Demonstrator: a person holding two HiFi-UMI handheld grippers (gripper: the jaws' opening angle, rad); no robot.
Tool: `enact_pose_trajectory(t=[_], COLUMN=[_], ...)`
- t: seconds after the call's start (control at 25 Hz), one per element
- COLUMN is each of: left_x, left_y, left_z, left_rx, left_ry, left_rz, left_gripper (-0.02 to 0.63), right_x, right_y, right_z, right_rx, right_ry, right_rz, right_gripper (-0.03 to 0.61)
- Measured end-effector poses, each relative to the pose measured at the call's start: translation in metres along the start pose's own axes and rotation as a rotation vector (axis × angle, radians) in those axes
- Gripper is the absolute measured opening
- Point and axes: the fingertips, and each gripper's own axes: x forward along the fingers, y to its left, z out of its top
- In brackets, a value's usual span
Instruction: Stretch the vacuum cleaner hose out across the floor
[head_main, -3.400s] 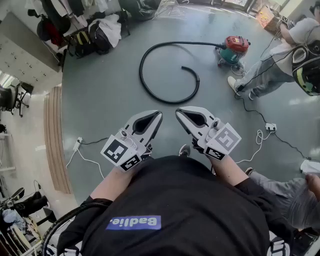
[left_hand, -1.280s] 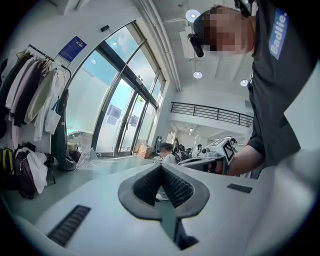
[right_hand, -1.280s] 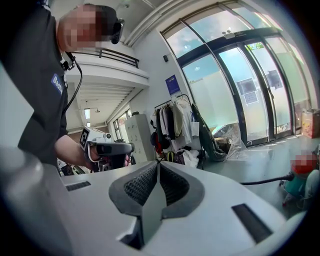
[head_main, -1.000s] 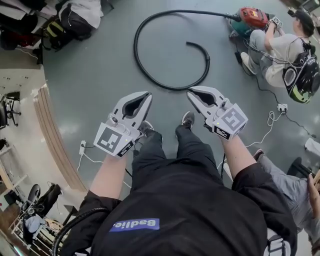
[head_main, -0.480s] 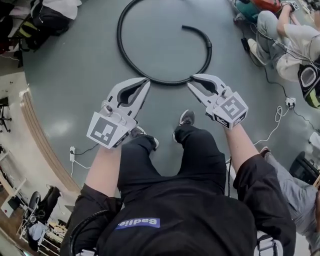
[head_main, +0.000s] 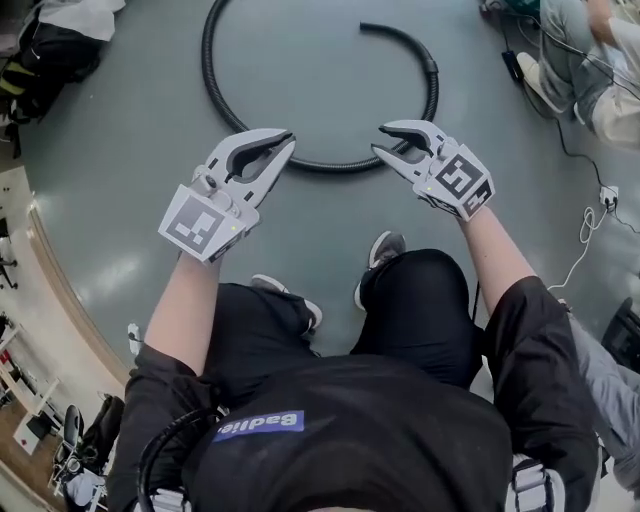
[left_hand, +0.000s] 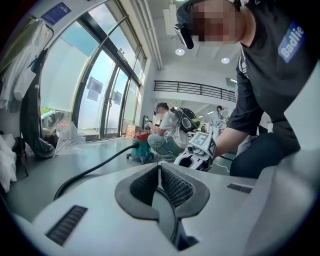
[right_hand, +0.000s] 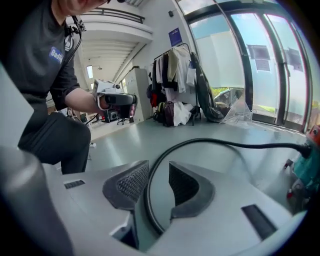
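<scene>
Compared with a second ago, both tongs sit lower and near the bottom arc of the hose (head_main: 335, 167), which is still coiled on the floor (head_main: 320, 80) at upper centre. The left tongs (head_main: 287, 141) are closed and empty. The right tongs (head_main: 378, 140) have just been opening to a narrow gap and grip nothing.

I see a black short-sleeved shirt (head_main: 380, 440) with a blue white-lettered patch (head_main: 258, 424), black trousers (head_main: 420, 310) and grey shoes (head_main: 386, 246). The left gripper (head_main: 288, 142) and right gripper (head_main: 378, 138) are pale grey, each bearing a black-and-white marker cube (head_main: 203, 224).

Black hose (head_main: 330, 163) curled on floor
</scene>
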Motion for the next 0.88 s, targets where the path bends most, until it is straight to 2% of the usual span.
enact_pose_trajectory(t=[0.24,0.4,0.56,0.72,0.88], left_x=[0.054,0.070,0.075,0.076,0.081], left_y=[0.007,0.008,0.001,-0.002,-0.009], left_z=[-0.099,-0.146,-0.178,-0.203,-0.236], left_rx=[0.084,0.095,0.088,0.076,0.057], left_ry=[0.064,0.123,0.191,0.246,0.306], left_rz=[-0.067,-0.100,-0.119,-0.139,-0.139], left_gripper=[0.008,0.008,0.008,0.009,0.009], right_x=[0.049,0.076,0.093,0.106,0.114], right_y=[-0.029,-0.040,-0.045,-0.055,-0.067], right_z=[-0.136,-0.236,-0.323,-0.365,-0.394], right_rx=[-0.069,-0.193,-0.409,-0.652,-0.796], right_ry=[0.116,0.351,0.621,0.819,0.931], right_rz=[0.060,0.132,0.227,0.277,0.285], right_gripper=[0.148,0.198,0.237,0.241,0.241])
